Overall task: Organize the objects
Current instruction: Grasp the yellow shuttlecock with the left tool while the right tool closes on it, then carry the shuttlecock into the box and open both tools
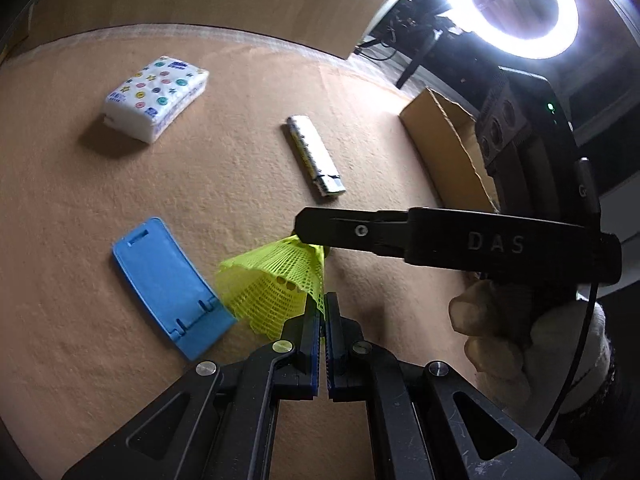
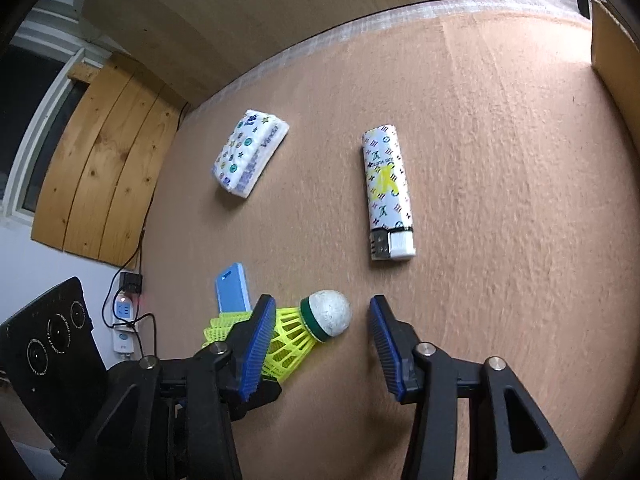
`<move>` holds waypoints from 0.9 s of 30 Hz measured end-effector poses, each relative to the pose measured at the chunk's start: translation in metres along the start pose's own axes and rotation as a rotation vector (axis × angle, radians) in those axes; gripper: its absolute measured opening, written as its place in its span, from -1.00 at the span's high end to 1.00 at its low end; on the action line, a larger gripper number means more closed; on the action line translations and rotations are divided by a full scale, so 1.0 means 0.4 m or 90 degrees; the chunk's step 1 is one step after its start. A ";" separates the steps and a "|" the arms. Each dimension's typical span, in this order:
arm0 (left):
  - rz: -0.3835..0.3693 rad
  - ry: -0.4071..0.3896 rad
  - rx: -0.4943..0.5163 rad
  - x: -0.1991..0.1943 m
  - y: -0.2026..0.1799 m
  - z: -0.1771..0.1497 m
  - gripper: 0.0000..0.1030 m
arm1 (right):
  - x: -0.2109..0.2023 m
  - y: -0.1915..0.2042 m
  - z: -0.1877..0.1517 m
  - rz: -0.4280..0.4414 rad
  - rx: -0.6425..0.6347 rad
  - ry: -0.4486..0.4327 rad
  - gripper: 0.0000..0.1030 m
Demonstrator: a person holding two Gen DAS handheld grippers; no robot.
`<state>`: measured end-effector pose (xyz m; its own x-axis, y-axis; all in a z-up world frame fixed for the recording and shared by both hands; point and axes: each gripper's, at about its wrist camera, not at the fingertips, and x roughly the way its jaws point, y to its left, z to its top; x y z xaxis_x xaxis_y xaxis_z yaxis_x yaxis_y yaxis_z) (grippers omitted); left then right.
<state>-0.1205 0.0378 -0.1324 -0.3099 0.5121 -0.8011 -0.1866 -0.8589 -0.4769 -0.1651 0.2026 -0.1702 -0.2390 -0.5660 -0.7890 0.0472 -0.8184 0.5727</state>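
A yellow plastic shuttlecock [image 1: 272, 284] with a white cork head [image 2: 330, 312] is held just above the tan felt table [image 1: 120, 200]. My left gripper [image 1: 322, 304] is shut on the rim of its yellow skirt. My right gripper [image 2: 320, 320] is open, its blue-padded fingers either side of the shuttlecock's head, not touching it. In the left wrist view the right gripper's black finger [image 1: 360, 232] lies across the shuttlecock's head and hides it.
A patterned tissue pack [image 1: 156, 96] [image 2: 250, 154], a patterned lighter [image 1: 314, 156] [image 2: 386, 190] and a blue phone stand [image 1: 168, 284] [image 2: 233, 288] lie on the table. A cardboard box [image 1: 444, 140] stands at the right edge. A ring light [image 1: 512, 4] shines beyond it.
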 end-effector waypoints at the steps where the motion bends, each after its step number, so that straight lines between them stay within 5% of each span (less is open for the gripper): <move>1: 0.003 0.001 0.005 0.000 -0.008 -0.003 0.98 | 0.000 0.001 -0.002 0.008 -0.002 0.000 0.35; 5: -0.002 -0.002 0.015 -0.008 -0.035 -0.004 0.98 | -0.012 -0.001 -0.010 0.002 -0.003 -0.006 0.55; 15: -0.018 -0.015 0.063 -0.034 -0.136 0.014 0.98 | -0.117 -0.030 -0.031 0.007 0.006 -0.046 0.55; 27: -0.055 -0.030 0.186 -0.002 -0.404 0.110 0.96 | -0.344 -0.104 -0.043 -0.029 0.018 -0.142 0.63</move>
<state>-0.1310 0.1763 -0.0388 -0.3226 0.5884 -0.7414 -0.4721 -0.7789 -0.4128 -0.1174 0.3129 -0.0892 -0.4485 -0.4906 -0.7471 0.0051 -0.8373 0.5467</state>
